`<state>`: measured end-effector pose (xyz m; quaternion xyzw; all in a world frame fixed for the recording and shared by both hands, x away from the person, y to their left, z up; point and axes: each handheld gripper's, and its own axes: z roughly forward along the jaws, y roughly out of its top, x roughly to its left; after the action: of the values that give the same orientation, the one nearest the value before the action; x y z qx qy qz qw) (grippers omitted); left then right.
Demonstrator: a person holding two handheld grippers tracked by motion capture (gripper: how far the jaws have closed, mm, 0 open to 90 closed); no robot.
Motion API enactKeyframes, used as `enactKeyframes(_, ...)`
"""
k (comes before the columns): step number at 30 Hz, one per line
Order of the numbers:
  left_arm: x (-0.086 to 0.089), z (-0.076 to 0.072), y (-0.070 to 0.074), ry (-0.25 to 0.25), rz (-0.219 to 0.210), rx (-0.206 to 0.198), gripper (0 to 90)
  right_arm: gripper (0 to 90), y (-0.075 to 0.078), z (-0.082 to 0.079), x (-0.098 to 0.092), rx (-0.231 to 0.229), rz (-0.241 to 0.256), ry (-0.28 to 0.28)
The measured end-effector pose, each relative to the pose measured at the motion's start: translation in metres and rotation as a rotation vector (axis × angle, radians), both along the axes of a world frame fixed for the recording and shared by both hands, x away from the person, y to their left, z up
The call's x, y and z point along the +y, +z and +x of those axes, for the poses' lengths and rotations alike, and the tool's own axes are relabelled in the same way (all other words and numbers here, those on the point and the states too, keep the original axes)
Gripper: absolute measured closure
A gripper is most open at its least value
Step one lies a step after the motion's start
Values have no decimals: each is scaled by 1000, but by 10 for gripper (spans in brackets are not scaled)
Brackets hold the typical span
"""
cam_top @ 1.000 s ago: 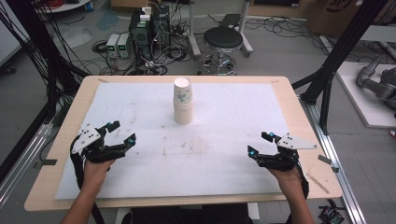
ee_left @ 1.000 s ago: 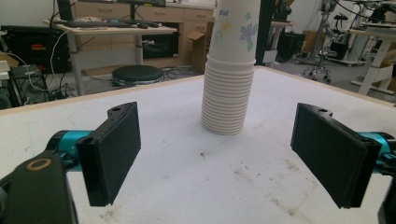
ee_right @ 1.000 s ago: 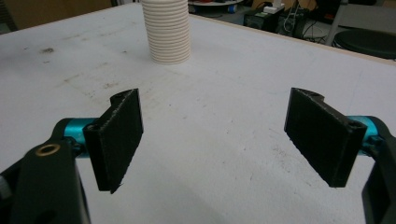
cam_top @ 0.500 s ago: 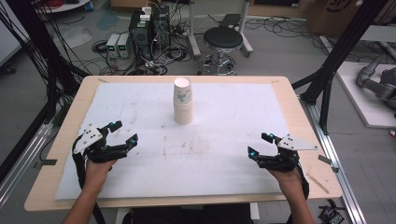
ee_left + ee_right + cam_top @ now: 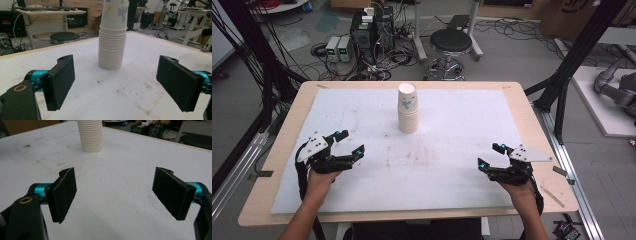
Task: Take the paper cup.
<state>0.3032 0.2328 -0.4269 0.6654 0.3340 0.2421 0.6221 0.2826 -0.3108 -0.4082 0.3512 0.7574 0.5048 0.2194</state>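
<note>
A tall stack of white paper cups [image 5: 408,107] with a flower print stands upright on the white mat at the table's far middle. The stack of cups [image 5: 112,37] rises straight ahead of my left gripper, between its spread jaws but well beyond them. My left gripper [image 5: 350,143] hovers open at the near left, nothing in it. My right gripper [image 5: 488,156] is open at the near right, empty, with the stack of cups [image 5: 90,136] far off to its upper left.
A white, stained mat [image 5: 437,150] covers most of the wooden table [image 5: 532,115]. A round stool [image 5: 451,42], electronics boxes [image 5: 372,25] and cables sit on the floor behind the table. Black frame posts [image 5: 572,65] flank it.
My left gripper has edged slightly right and forward toward the cups. The right gripper and the stack have stayed put.
</note>
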Motion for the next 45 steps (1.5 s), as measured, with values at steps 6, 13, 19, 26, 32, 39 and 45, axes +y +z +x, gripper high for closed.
enactKeyframes(6, -4, 3, 8, -17, -11, 2, 155, 199, 1, 1, 1, -1, -6, 4)
enactKeyframes(13, -18, 21, 25, -43, -5, -4, 155, 199, 2, 1, 3, -1, -6, 7)
enactKeyframes(19, -35, 40, 45, -80, 12, -1, 155, 199, 2, 2, 4, -1, -6, 12)
enactKeyframes(26, -58, 71, 67, -126, 40, 41, 155, 199, 2, 2, 5, 3, -7, 17)
enactKeyframes(32, -78, 97, 81, -134, 51, 52, 156, 199, 3, 2, 6, -3, -6, 19)
enactKeyframes(39, -99, 125, 86, -137, 94, 89, 156, 199, 3, 1, 6, 0, -4, 19)
enactKeyframes(45, -111, 143, 91, -118, 105, 104, 157, 199, 2, 1, 7, -1, -4, 25)
